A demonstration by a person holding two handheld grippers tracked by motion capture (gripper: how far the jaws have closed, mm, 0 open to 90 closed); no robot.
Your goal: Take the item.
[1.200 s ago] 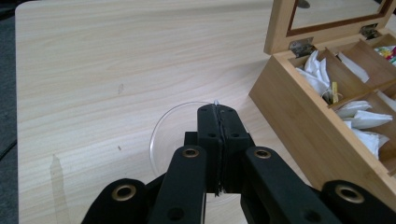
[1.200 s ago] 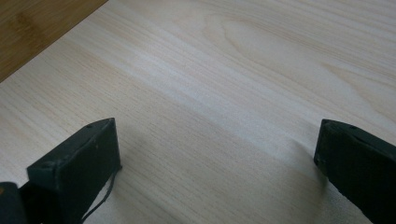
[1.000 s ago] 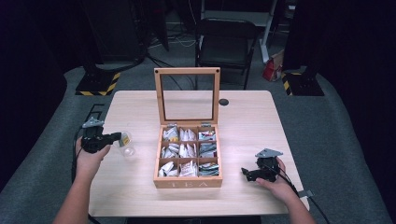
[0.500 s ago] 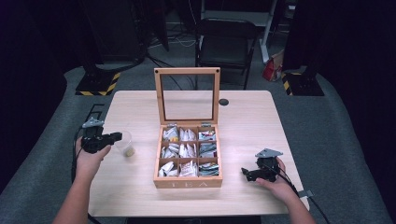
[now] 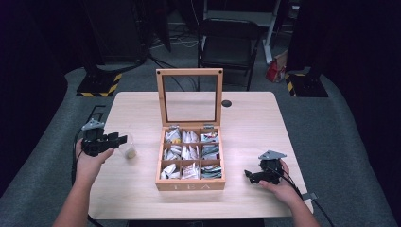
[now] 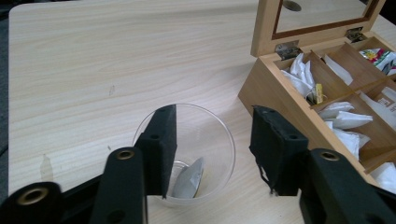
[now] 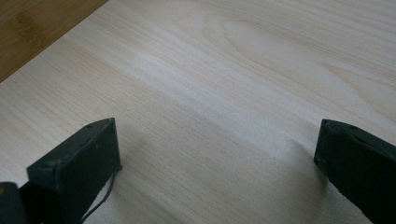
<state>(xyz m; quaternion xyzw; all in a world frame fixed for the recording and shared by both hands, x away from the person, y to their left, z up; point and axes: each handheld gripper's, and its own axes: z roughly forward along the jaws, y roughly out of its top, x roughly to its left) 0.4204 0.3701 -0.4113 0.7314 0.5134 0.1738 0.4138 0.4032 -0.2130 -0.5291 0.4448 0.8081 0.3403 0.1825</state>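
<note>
Wooden tea box [image 5: 191,182] mid-table [image 5: 246,123], glass-paned lid [image 5: 190,97] standing open, upright. Nine compartments, mostly white tea bags [image 6: 343,122] inside, few coloured packets. "TEA" on front wall.

Clear plastic cup [image 6: 187,154] just left of box, upright, one tea bag [image 6: 189,179] lying in bottom.

Your left gripper [image 6: 212,140] left of box, jaws apart, above cup.

Your right gripper [image 5: 257,176] right of box, low over bare table, jaws wide apart, holding nothing.
</note>
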